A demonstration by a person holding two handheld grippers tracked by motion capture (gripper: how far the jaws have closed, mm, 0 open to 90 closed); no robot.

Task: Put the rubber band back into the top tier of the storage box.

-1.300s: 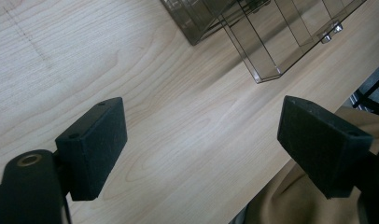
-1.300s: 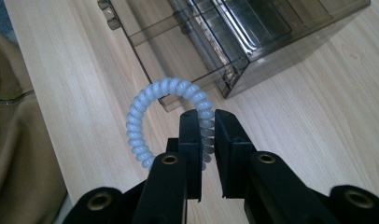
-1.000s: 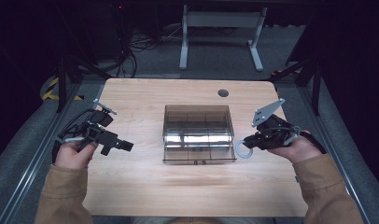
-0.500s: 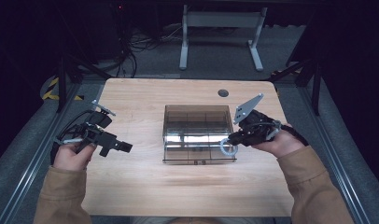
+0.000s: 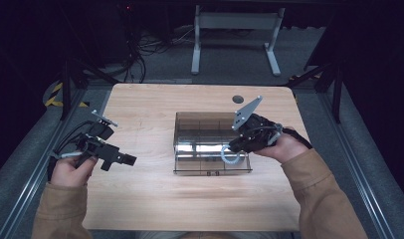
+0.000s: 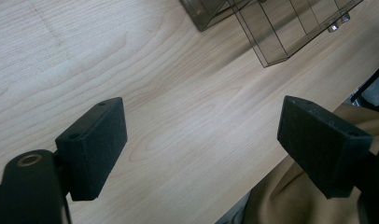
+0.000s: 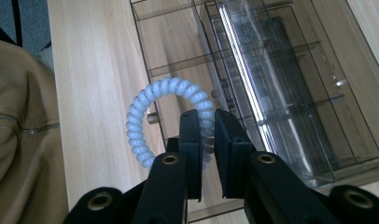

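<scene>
Since the earlier frames the right gripper (image 5: 233, 148) has travelled from near the table's right edge to over the right front part of the clear compartment box (image 5: 200, 130), carrying a pale blue spiral hair tie (image 5: 229, 155); the left gripper (image 5: 125, 159) has barely shifted. From the high view, the box sits at the middle of the wooden table (image 5: 155, 199), and the left gripper hovers near the left edge, well apart from the box. Through the left gripper view, its jaws stand wide with only bare wood between them. Through the right gripper view, the right gripper (image 7: 207, 126) has its jaws pinched narrow on the hair tie (image 7: 145, 105), which hangs above the box's edge (image 7: 145, 72).
</scene>
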